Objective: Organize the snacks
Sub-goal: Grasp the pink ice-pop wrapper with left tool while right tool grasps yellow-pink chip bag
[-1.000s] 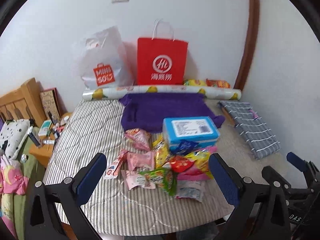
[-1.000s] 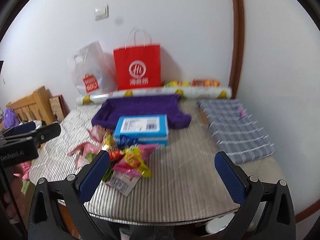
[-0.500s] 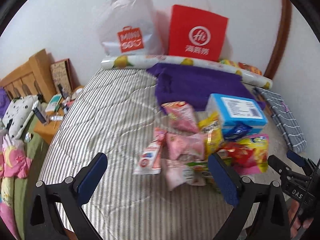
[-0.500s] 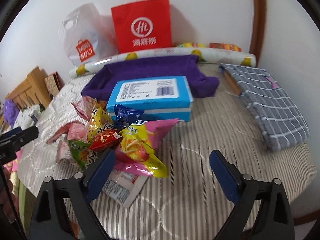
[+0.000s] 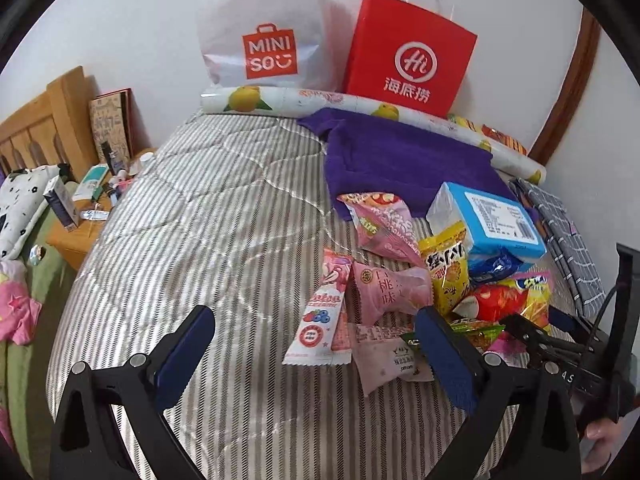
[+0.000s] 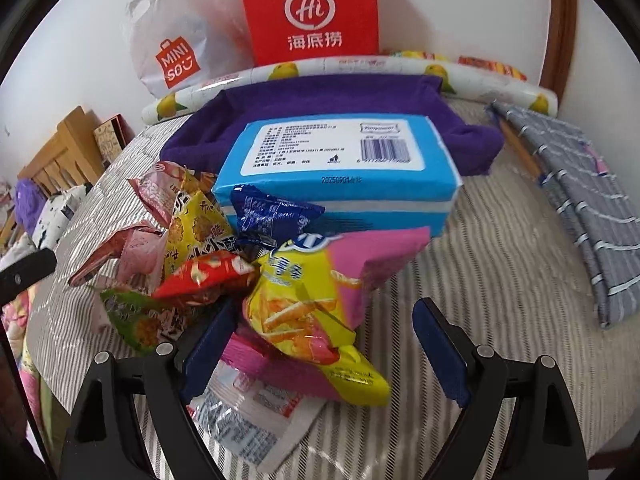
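Both grippers came closer to the snacks; left gripper and right gripper stand open and empty, nothing sorted yet.

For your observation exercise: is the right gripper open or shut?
Open: the right gripper has its jaws apart, straddling the yellow-pink snack bag.

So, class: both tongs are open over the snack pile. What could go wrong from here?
1. The right tongs straddle the yellow-pink chip bag, which overlaps other packets; closing might snag a neighbour.
2. The blue packet leans on the blue box and could slide.
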